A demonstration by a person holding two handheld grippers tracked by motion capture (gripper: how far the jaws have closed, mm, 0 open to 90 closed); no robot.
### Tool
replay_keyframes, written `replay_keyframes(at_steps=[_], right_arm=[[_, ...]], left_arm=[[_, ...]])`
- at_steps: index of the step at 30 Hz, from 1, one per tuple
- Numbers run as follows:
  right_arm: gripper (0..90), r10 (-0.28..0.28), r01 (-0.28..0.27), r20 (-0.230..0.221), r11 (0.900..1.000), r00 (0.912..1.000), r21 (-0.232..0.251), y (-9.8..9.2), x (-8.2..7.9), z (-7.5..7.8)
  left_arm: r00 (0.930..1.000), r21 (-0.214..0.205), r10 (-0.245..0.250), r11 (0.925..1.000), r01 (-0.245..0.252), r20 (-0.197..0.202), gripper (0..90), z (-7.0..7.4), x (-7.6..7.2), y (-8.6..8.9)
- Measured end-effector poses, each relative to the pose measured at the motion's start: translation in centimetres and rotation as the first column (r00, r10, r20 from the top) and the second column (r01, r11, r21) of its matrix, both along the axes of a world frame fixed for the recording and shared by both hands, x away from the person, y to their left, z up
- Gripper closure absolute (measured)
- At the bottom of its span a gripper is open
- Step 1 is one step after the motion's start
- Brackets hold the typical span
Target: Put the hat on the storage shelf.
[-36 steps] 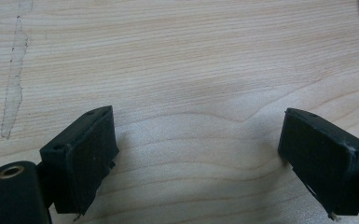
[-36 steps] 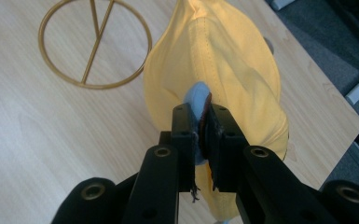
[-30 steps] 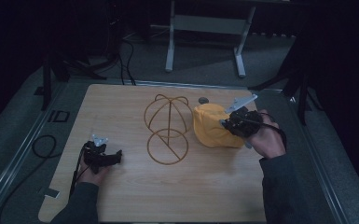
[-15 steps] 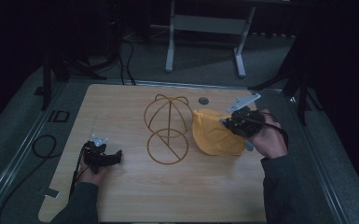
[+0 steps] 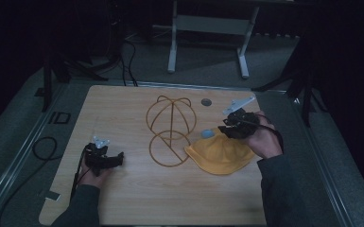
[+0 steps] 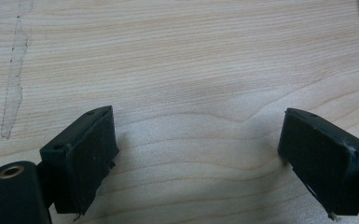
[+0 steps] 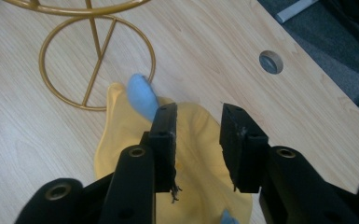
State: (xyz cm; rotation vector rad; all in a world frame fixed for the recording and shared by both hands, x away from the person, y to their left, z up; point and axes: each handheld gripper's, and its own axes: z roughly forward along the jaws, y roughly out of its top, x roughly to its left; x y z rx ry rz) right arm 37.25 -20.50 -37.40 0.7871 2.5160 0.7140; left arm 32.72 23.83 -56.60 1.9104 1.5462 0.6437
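Lying beside wire stand (image 5: 170, 130) (touching): yellow hat (image 5: 220, 153), right gripper (image 5: 227, 126) just opened, empty.

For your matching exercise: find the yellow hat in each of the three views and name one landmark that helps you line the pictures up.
High view: the yellow hat lies flat on the table, right of centre, below the right claw.
Left gripper view: the hat is not in it; a gold curve sits at the top right corner.
Right gripper view: the hat lies under and between the open jaws, lower centre.
Shared landmark: the gold wire stand, its ring base beside the hat.
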Motion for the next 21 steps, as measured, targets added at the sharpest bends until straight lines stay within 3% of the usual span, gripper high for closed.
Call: replay_keyframes(at_steps=[6,21], right_arm=[[62.4,-0.006,0.006,-0.025,0.9998,0.9997,-0.017,-0.3,0.5,-0.6],[60.2,-0.003,-0.008,-0.096,0.9931,0.9954,-0.117,-0.3,1.4,-2.7]], left_arm=[[1.0,0.0,0.0,1.0,0.0,0.0,11.5,0.0,0.0,0.0],[1.0,0.0,0.001,1.0,-0.001,0.002,11.5,0.0,0.0,0.0]])
